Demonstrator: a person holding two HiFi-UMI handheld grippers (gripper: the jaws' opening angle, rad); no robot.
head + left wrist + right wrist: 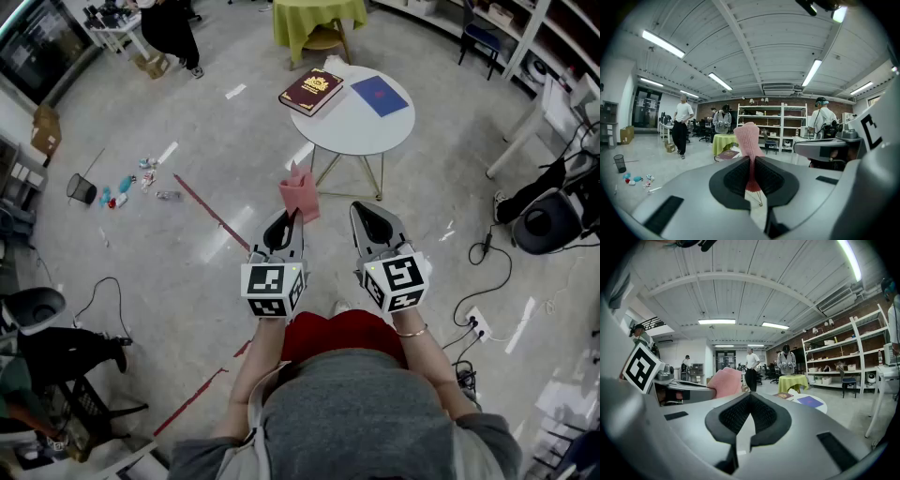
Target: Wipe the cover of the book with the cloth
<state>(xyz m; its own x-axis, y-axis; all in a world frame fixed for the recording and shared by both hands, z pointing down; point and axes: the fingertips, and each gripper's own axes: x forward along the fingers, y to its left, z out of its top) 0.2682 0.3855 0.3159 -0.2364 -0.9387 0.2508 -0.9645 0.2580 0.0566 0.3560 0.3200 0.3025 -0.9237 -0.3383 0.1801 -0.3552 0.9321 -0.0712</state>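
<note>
A dark red book (311,91) with a gold emblem lies at the left edge of a round white table (356,127) ahead of me; it also shows small in both gripper views, as the red book (727,153) and the red book (783,395). My left gripper (292,215) is shut on a pink cloth (300,192), which sticks up between the pads as the pink cloth (748,143). My right gripper (361,212) is shut with nothing in it. Both grippers hang in the air well short of the table.
A blue book (379,95) lies on the table's right side. Behind stands a table with a yellow-green cover (315,17). Litter (124,185) and a black bin (81,189) sit on the floor at left. Cables and a black chair (546,223) are at right. People stand farther off.
</note>
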